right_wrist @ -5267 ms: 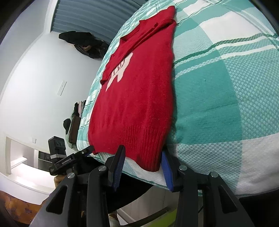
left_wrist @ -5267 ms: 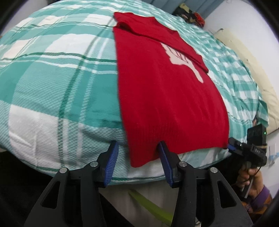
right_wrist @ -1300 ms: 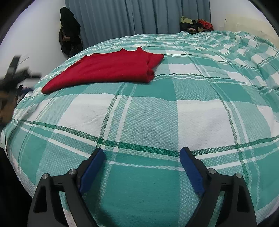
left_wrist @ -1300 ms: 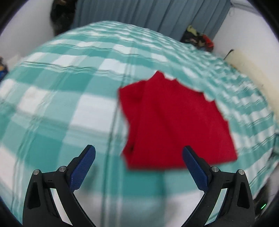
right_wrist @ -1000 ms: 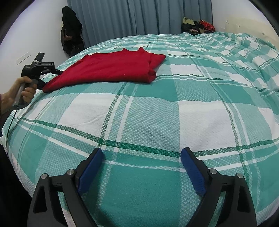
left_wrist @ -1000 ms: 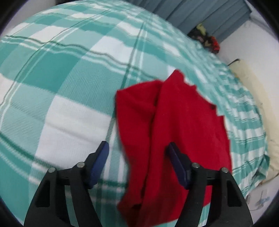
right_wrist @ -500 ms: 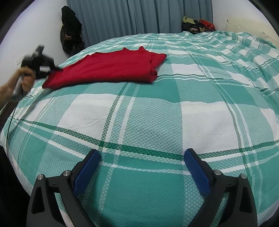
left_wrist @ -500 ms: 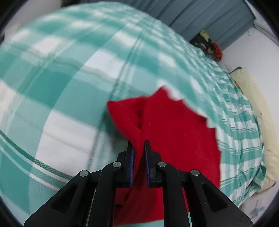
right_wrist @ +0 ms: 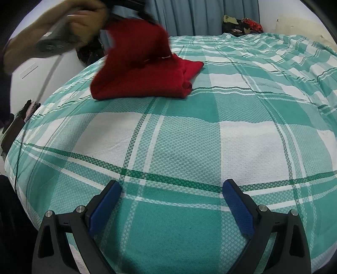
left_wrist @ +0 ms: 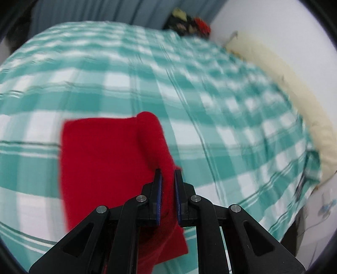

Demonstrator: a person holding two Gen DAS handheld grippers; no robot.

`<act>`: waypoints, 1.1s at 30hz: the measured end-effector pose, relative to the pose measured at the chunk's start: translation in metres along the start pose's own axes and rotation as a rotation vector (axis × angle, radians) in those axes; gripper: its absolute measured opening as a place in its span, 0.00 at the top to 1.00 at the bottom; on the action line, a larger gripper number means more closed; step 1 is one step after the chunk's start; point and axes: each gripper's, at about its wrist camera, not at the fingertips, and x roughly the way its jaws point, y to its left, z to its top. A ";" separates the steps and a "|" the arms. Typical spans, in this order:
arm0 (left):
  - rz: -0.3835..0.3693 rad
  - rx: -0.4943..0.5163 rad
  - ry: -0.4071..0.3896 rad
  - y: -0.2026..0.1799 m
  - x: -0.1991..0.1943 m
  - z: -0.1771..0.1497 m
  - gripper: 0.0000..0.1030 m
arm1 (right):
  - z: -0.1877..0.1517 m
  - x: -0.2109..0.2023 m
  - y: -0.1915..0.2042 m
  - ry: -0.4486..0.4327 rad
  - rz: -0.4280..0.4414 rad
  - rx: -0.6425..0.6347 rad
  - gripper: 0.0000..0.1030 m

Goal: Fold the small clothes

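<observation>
The left gripper [left_wrist: 167,183] is clenched on an edge of the red sweater [left_wrist: 101,160], the cloth pinched between its blue pads and lifted off the bed [left_wrist: 231,118]. The right gripper [right_wrist: 170,202] is released, jaws wide apart, hovering low over bare bedspread with nothing between its fingers, well apart from the garment.

The sweater lies on the far left part of the bed in the right view [right_wrist: 143,78], already doubled into a thick pad, with one flap raised above it by the person's hand [right_wrist: 84,19]. This looks like a late fold: the lifted side is being carried over the rest to halve the bundle again. The next move, I judge, calls for laying that flap down so its edge meets the opposite edge, then letting go without dragging the layers beneath; the free gripper could pin the pile or smooth it, though it would have to travel some way first.

The left view shows the pinch itself and how the cloth rolls over at the raised edge, but motion blur hides the fold's layers. The right view shows what that one cannot: the stacked layers at the near corner, the height of the flap, and the hand on the tool's handle
</observation>
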 end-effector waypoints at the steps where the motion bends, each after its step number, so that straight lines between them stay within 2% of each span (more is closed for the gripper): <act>1: 0.032 0.045 0.032 -0.011 0.018 -0.010 0.91 | 0.000 0.000 0.000 0.001 0.001 0.000 0.06; 4: 0.154 0.178 0.137 -0.029 0.068 -0.041 0.83 | 0.000 0.000 -0.001 0.004 0.007 0.002 0.06; 5: 0.183 0.217 0.141 -0.035 0.074 -0.049 0.75 | 0.000 0.000 -0.001 0.005 0.009 0.002 0.06; 6: 0.173 0.260 0.124 -0.043 0.070 -0.056 0.56 | 0.000 0.000 -0.001 0.005 0.012 0.004 0.06; 7: 0.146 0.278 0.115 -0.048 0.062 -0.058 0.46 | 0.000 -0.001 -0.002 0.008 0.017 0.005 0.06; 8: 0.087 0.291 0.091 -0.053 0.045 -0.058 0.31 | 0.001 -0.002 -0.003 0.010 0.022 0.006 0.06; 11: -0.016 0.274 -0.006 -0.046 -0.014 -0.051 0.23 | 0.015 -0.016 -0.018 0.019 0.099 0.088 0.10; 12: -0.027 0.253 -0.044 -0.035 -0.035 -0.047 0.17 | 0.021 -0.024 -0.026 0.002 0.126 0.141 0.11; 13: -0.023 0.222 -0.094 -0.020 -0.057 -0.044 0.15 | 0.029 -0.032 -0.034 -0.026 0.149 0.188 0.11; 15: 0.046 0.155 -0.174 0.019 -0.085 -0.043 0.13 | 0.055 -0.041 -0.047 -0.094 0.198 0.251 0.11; 17: 0.131 0.118 -0.179 0.047 -0.088 -0.047 0.17 | 0.082 -0.034 -0.054 -0.111 0.253 0.276 0.13; 18: 0.170 0.106 -0.161 0.059 -0.083 -0.049 0.22 | 0.105 -0.021 -0.059 -0.110 0.306 0.321 0.17; 19: 0.197 0.104 -0.138 0.067 -0.077 -0.054 0.25 | 0.119 -0.010 -0.063 -0.097 0.346 0.359 0.22; 20: 0.217 0.116 -0.112 0.071 -0.070 -0.061 0.28 | 0.137 0.012 -0.067 -0.051 0.403 0.420 0.27; 21: 0.231 0.130 -0.102 0.072 -0.066 -0.067 0.28 | 0.145 0.025 -0.068 -0.016 0.425 0.460 0.34; 22: 0.245 0.156 -0.097 0.070 -0.062 -0.074 0.28 | 0.159 0.044 -0.067 0.038 0.453 0.521 0.35; 23: 0.252 0.190 -0.100 0.065 -0.058 -0.081 0.28 | 0.168 0.052 -0.064 0.061 0.445 0.536 0.35; 24: 0.256 0.216 -0.104 0.062 -0.058 -0.087 0.28 | 0.180 0.052 -0.053 0.044 0.380 0.502 0.35; 25: 0.262 0.248 -0.099 0.057 -0.052 -0.092 0.28 | 0.188 0.047 -0.043 0.007 0.331 0.439 0.35; 26: 0.270 0.286 -0.073 0.051 -0.043 -0.098 0.28 | 0.195 0.040 -0.027 -0.047 0.261 0.331 0.33; 27: 0.285 0.312 -0.037 0.049 -0.032 -0.103 0.28 | 0.200 0.040 -0.017 -0.071 0.228 0.247 0.31; 28: 0.294 0.325 -0.008 0.048 -0.025 -0.106 0.28 | 0.203 0.047 -0.013 -0.046 0.229 0.191 0.38; 29: 0.294 0.332 0.018 0.048 -0.019 -0.110 0.28 | 0.202 0.065 -0.009 0.052 0.254 0.139 0.57; 30: 0.285 0.326 0.021 0.050 -0.018 -0.113 0.28 | 0.199 0.076 -0.014 0.107 0.258 0.138 0.94; 31: 0.265 0.316 0.017 0.052 -0.021 -0.114 0.28 | 0.190 0.084 -0.027 0.145 0.229 0.175 0.94; 33: 0.208 0.278 0.011 0.061 -0.030 -0.116 0.24 | 0.172 0.085 -0.060 0.149 0.231 0.280 0.94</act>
